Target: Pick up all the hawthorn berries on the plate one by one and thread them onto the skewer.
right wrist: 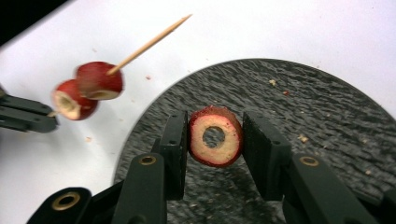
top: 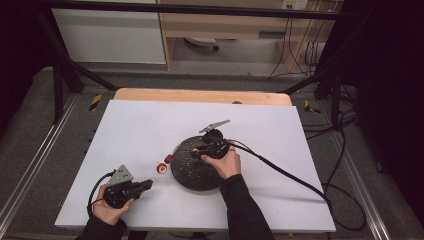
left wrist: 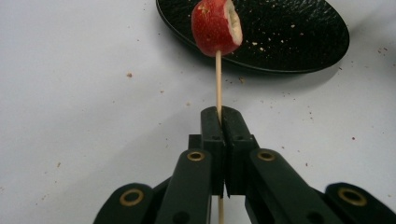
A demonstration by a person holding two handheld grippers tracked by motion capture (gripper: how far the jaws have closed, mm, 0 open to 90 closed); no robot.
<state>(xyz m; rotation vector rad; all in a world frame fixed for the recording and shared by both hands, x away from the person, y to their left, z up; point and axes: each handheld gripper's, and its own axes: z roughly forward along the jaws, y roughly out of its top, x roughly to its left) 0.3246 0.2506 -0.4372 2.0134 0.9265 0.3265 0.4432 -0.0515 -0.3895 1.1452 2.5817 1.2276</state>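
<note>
Left gripper (left wrist: pixel 219 116) clenched on skewer (left wrist: pixel 218 81), two red fruit pieces (right wrist: pixel 87 88) threaded, upper left of right gripper view. Right gripper (right wrist: pixel 215 137) fingers grasp cored fruit ring (right wrist: pixel 215 136) over black plate (right wrist: pixel 327 121), frame centre, on white surface (top: pixel 150 125).

I note a black plate (right wrist: pixel 299 102) with a rough speckled texture and pale crumbs. Fruit ring (right wrist: pixel 215 136): red skin, cream flesh. Two skewered fruit pieces (right wrist: pixel 88 88): same red and cream, on a light tan stick (left wrist: pixel 218 79). Both grippers' jaws black with brass-coloured rivets. Table (top: pixel 150 125) white.
</note>
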